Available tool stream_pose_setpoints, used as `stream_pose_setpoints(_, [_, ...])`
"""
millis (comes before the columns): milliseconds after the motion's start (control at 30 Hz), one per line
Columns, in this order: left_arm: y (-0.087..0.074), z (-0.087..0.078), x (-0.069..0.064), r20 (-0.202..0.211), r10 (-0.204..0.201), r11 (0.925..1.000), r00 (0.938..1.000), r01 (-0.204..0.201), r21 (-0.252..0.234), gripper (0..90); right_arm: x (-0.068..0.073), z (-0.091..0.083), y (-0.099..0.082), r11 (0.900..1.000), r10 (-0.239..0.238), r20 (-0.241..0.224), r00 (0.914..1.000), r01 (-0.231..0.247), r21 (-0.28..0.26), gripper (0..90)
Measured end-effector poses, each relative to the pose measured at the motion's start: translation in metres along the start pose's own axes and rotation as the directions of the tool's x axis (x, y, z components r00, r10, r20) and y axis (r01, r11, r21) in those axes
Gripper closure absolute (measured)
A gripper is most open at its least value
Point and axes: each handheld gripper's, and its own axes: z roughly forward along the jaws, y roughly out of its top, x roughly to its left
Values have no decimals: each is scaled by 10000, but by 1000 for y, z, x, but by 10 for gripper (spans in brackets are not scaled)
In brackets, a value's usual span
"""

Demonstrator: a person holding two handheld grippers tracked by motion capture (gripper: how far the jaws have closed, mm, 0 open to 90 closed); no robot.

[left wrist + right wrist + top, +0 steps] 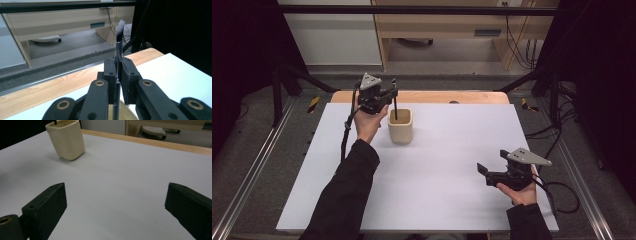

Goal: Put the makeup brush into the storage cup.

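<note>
Left tongs [393, 95] clamped on a slim black brush [395, 106], pads pinching the handle from both sides. Held upright, bristle tuft [120, 28] at the top, dark with pale tips, standing above the jaw tips in the left gripper view. Lower end of the handle down inside the mouth of a cream cup [400, 127]; whether touching the bottom, cannot tell. Cup upright on the white tabletop [432, 200], toward the far edge and left of the middle, squarish with rounded corners. Left hand [369, 122] just beside the cup on its left, sleeve reaching back to the near edge.

Right tongs [492, 165] spread wide, nothing between the jaws, just bare white surface in the right gripper view. Held by the right hand [521, 192] near the near right corner of the tabletop, pointing left across the surface, well apart from the cup. Cup [67, 140] at the upper left of the right gripper view, with a dark bit of the brush at its rim.

Strip of wooden edge [422, 96] along the far side of the tabletop, beyond the white sheet.
</note>
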Motion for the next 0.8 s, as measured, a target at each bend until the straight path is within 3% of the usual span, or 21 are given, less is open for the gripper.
stream_pose_setpoints(800, [-30,3,4,-85,-32,9993,10000,35,363,834,1,0,0,10000,17,-8,10000,-17,14,44])
